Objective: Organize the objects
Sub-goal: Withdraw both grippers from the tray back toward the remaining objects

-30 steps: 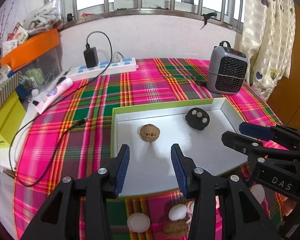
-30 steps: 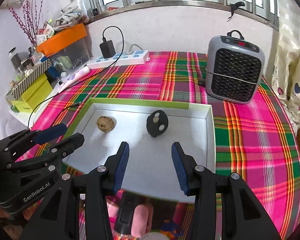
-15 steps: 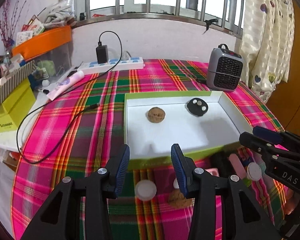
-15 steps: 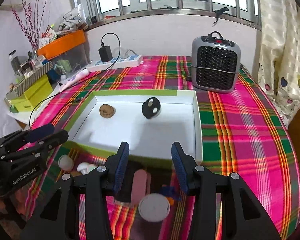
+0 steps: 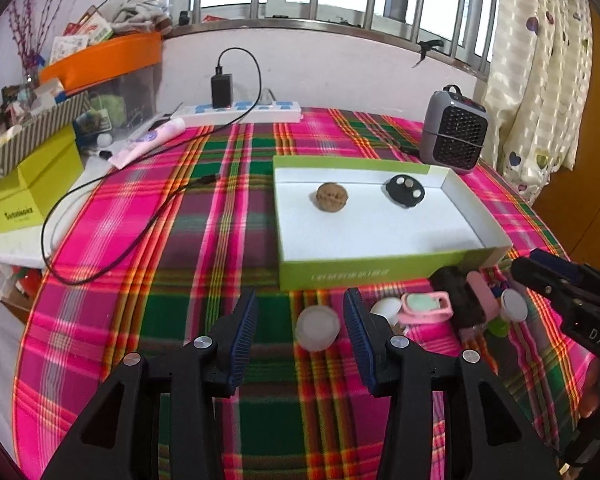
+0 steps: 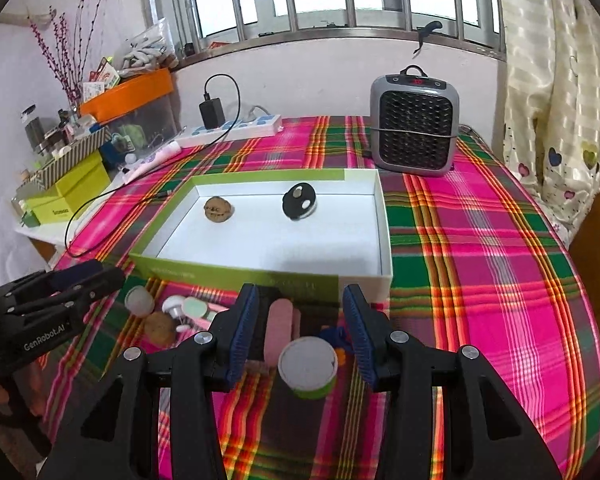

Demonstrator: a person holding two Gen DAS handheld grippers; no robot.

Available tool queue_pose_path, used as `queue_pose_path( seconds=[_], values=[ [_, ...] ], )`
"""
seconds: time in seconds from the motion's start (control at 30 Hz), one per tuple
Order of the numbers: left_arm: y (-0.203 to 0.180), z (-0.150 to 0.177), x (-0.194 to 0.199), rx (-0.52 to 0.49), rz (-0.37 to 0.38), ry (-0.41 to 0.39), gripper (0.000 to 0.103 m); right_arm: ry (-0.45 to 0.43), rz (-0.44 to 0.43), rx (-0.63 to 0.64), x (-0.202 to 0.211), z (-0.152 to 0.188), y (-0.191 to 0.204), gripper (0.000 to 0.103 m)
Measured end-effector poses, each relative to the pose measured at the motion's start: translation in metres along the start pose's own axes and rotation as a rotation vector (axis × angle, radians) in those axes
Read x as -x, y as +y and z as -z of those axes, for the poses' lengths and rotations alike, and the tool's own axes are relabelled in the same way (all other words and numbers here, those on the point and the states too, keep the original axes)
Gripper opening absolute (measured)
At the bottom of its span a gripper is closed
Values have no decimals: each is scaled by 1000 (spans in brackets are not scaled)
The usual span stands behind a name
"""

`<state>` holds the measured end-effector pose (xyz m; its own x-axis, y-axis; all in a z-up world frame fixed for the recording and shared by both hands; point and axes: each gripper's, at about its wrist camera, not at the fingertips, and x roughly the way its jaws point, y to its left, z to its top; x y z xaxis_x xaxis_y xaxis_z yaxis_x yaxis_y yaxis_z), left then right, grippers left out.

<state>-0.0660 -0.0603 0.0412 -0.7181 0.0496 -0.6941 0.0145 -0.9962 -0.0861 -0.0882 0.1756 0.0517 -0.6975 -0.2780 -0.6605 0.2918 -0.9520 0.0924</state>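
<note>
I have both grippers hanging over the loose pile in front of the tray, because that is where the unsorted things lie. The tray is a shallow card box, white inside with lime-green outer walls, and it already holds a wrinkled brown walnut and a glossy black fob with pale round buttons, well apart from each other.

My left gripper has its jaws opening, and the white domed cap sits on the cloth in the gap between the ribbed blue pads, neither pad touching it. I judge it my next pick on that side: smooth, round plastic, likely to slip unless the pads meet it square.

My right gripper stands apart too, gripping nothing. Below its gap stands a short green tub with a flat white lid, and just beside it a soft-looking pink oblong lies across a dark block. Something blue and orange peeps out behind the tub; I cannot tell what it is.

Further left in the pile lie a second walnut, a small white mushroom-shaped piece and a pale green oval in a pink frame. The checked cloth is woven and soft, so round things should stay put.
</note>
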Motion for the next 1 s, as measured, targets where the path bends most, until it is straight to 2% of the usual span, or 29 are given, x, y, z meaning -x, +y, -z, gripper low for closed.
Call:
queue_pose_path(
  seconds=[1.0],
  values=[
    [-3, 33, -3, -10, 51, 49, 44, 6, 10, -1, 15, 37, -6, 45]
  ],
)
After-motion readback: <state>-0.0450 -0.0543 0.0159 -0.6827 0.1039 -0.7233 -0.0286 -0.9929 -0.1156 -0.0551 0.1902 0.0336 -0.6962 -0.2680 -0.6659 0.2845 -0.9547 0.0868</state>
